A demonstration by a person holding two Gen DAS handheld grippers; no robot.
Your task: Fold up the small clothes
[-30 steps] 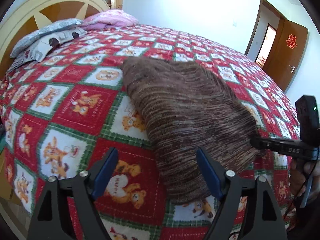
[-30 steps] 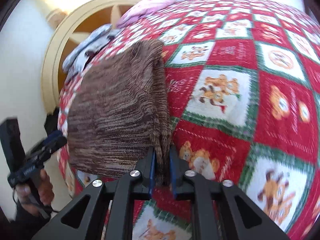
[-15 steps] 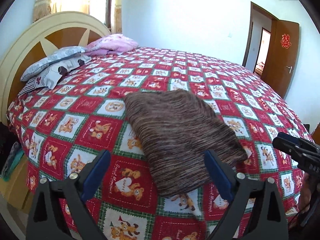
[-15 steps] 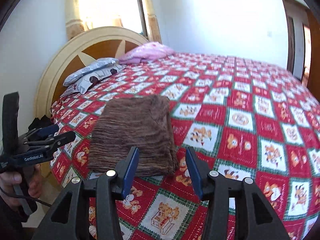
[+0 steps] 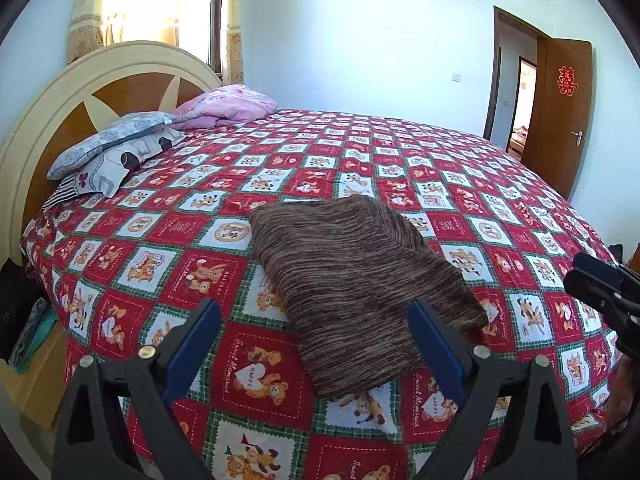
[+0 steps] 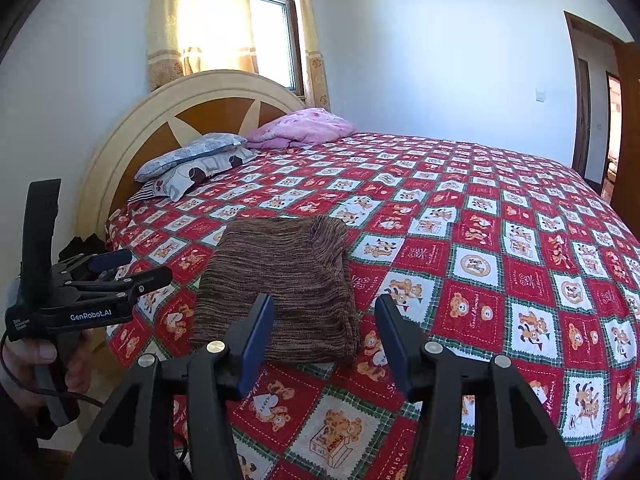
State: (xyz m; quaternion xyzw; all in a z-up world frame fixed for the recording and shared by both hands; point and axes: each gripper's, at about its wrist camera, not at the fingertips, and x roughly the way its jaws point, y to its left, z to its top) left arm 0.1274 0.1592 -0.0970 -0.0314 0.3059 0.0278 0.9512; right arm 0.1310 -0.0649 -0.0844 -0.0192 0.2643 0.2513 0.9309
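A brown striped knit garment [image 5: 360, 288] lies folded into a compact rectangle near the front edge of a bed's red teddy-bear quilt [image 5: 460, 184]. Folding looks finished. The left tool [image 5: 314, 344] is spread wide and empty; the right tool [image 6: 324, 340] is opening, nothing between its jaws. Next probably calls for another garment. Pillows [image 5: 108, 152] rest against a rounded headboard [image 5: 120, 76]; a wooden door [image 5: 560, 112] stands open.

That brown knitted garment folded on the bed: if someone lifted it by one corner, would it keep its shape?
Probably not. The brown knitted garment looks soft; its edges sag onto the quilt, so it would likely droop and unfold. It seems light for its bulk, and its fuzzy ribbed knit should grip rather than slip.
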